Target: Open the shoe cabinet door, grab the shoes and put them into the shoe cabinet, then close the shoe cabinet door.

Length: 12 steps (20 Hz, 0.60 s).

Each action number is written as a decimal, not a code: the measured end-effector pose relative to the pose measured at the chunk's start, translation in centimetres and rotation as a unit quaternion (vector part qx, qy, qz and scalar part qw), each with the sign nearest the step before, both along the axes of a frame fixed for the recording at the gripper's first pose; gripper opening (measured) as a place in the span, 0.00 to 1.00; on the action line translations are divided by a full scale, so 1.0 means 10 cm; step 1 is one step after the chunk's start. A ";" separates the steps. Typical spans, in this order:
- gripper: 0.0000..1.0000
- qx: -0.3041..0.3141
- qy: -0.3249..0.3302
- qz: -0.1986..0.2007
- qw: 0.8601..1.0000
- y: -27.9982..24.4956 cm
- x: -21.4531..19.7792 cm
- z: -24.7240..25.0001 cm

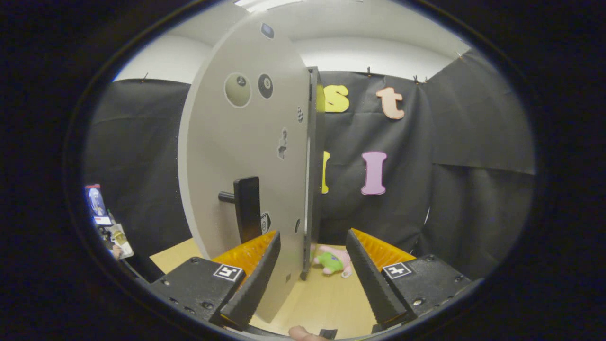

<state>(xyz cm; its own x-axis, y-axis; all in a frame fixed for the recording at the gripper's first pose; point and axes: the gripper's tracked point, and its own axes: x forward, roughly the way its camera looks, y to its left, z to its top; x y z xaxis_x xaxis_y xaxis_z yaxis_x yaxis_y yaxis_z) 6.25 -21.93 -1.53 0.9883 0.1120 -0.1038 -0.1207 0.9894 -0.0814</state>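
Fingers (pixel 258 279) of my gripper (pixel 312 279) stood wide apart at the bottom of the frame, black pads with orange ribbing behind, holding nothing. The shoe cabinet door (pixel 246 151) rose through the centre and upper left of the picture, a pale grey panel seen almost edge-on, swung open toward me, its lower edge reaching down just beside my left finger. Its dark handle (pixel 247 208) jutted from the panel left of centre, just above that left finger and not touching it. Small round and odd-shaped stickers (pixel 265 86) dotted the door's face near the top. The dark edge of the cabinet (pixel 313 166) stood directly behind the door, right of centre. On the light wooden table (pixel 326 303), low in the middle between my two fingers and beyond them, lay a small pink and green toy-like shoe (pixel 334 261), just to the right of the door's bottom corner. At the lower left edge I could make out some coloured cards or packets (pixel 106 218), too small to tell apart.
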 end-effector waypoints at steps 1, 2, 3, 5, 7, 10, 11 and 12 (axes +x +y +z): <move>0.93 0.001 -0.002 0.001 1.000 0.06 0.01 -0.01; 0.93 0.010 -0.001 0.004 1.000 0.13 0.01 -0.03; 0.93 0.020 0.001 0.006 1.000 0.19 0.02 -0.06; 0.93 0.028 0.005 0.009 1.000 0.30 0.02 -0.06; 0.93 0.016 0.003 0.005 1.000 0.39 0.03 -0.03; 0.93 0.012 -0.002 0.004 1.000 0.54 0.05 -0.04; 0.93 0.016 -0.001 0.003 1.000 0.59 0.07 -0.05; 0.93 0.020 -0.001 -0.001 1.000 0.62 0.08 -0.05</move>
